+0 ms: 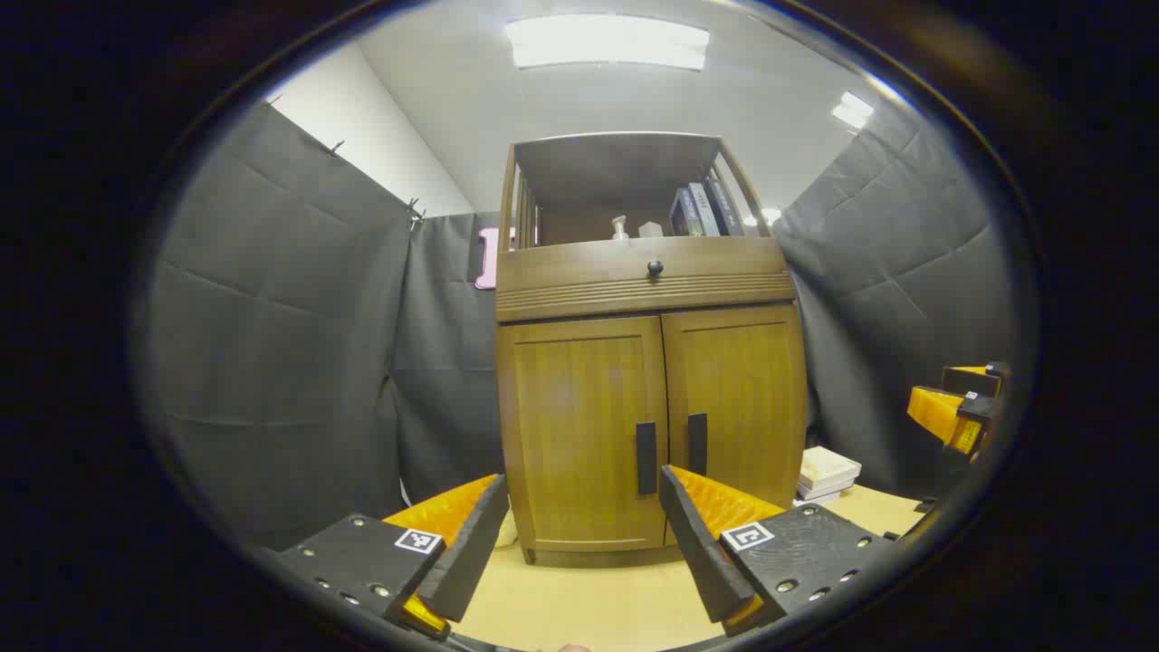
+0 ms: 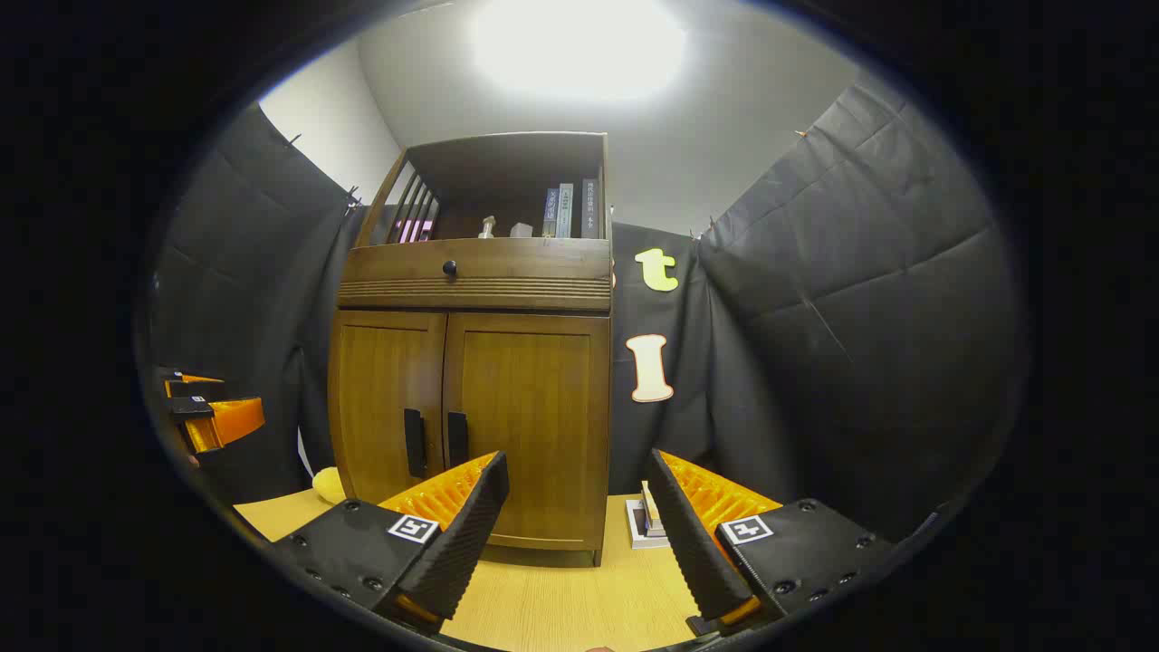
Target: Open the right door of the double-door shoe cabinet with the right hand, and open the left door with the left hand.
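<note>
Cabinet [image 1: 647, 362] upright on wood table [image 1: 579, 598], long axis vertical, front facing both cameras; seen slightly from its left in the left gripper view, slightly from its right in the right gripper view [image 2: 471, 362]. Both doors shut and flush: left door [image 1: 584, 430], right door [image 1: 733, 403], each with a vertical dark bar handle beside the centre seam, left handle [image 1: 646, 457], right handle [image 1: 697, 444]. Above doors, drawer [image 1: 643, 272] with small round knob [image 1: 655, 268], closed. Open shelf on top holds upright books [image 1: 702, 210] at right and two small pale objects [image 1: 634, 228], too small to identify. Left gripper [image 1: 579, 534] spread wide, nothing between fingers, well short of the doors; right finger overlaps bottom of right door. Right gripper [image 2: 575, 521] also spread wide, empty, apart from the cabinet, aimed at its right front corner. Other gripper at frame edge in each view, partly cut off: right one [image 1: 960, 412], left one [image 2: 204, 412]. Stack of books [image 1: 826, 475] on table right of the cabinet, partly hidden behind right finger in the right gripper view [image 2: 647, 521]. Yellowish item [image 2: 330, 484] at cabinet's left base, mostly hidden, unclear what.
</note>
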`<state>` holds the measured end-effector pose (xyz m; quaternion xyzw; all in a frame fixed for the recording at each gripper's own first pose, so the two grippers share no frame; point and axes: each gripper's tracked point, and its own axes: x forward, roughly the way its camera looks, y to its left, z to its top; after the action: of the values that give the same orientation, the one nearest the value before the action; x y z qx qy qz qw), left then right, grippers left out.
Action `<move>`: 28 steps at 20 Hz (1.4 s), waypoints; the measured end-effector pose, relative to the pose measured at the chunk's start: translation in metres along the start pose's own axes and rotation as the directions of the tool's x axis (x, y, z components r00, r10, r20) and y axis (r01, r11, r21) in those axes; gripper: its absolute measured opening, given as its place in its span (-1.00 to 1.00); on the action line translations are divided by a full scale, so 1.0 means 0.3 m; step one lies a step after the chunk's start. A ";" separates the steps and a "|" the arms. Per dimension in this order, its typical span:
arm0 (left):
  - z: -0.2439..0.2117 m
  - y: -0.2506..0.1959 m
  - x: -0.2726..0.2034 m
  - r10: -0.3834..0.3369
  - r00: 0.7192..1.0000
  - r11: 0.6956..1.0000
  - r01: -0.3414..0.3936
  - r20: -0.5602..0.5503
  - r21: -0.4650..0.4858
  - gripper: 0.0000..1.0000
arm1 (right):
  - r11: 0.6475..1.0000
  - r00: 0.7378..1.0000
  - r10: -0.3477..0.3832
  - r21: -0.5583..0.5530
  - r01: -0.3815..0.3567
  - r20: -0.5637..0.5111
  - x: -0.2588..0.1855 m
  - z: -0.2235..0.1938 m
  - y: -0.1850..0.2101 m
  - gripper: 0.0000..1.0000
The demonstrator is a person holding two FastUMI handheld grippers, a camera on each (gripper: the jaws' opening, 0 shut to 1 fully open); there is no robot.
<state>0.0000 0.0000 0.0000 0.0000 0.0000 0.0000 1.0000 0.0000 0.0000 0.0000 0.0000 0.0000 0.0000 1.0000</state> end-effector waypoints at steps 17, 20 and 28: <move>0.015 0.010 -0.021 0.000 1.000 1.000 -0.001 0.011 0.010 0.96 | 1.000 1.000 0.015 0.027 -0.015 -0.002 0.007 -0.009 0.014 0.94; 0.010 0.013 -0.024 0.004 1.000 1.000 -0.004 0.009 0.005 0.96 | 0.999 1.000 0.021 0.033 -0.021 -0.008 0.010 -0.014 0.016 0.93; -0.001 0.060 -0.029 0.036 0.999 0.999 -0.036 0.004 0.005 0.96 | 0.997 0.998 0.058 0.050 -0.057 -0.008 0.047 -0.031 0.039 0.94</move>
<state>-0.0088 0.0179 -0.0004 0.0023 -0.0018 0.0181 0.9998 0.0142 0.0118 -0.0094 0.0250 0.0049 0.0288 0.9993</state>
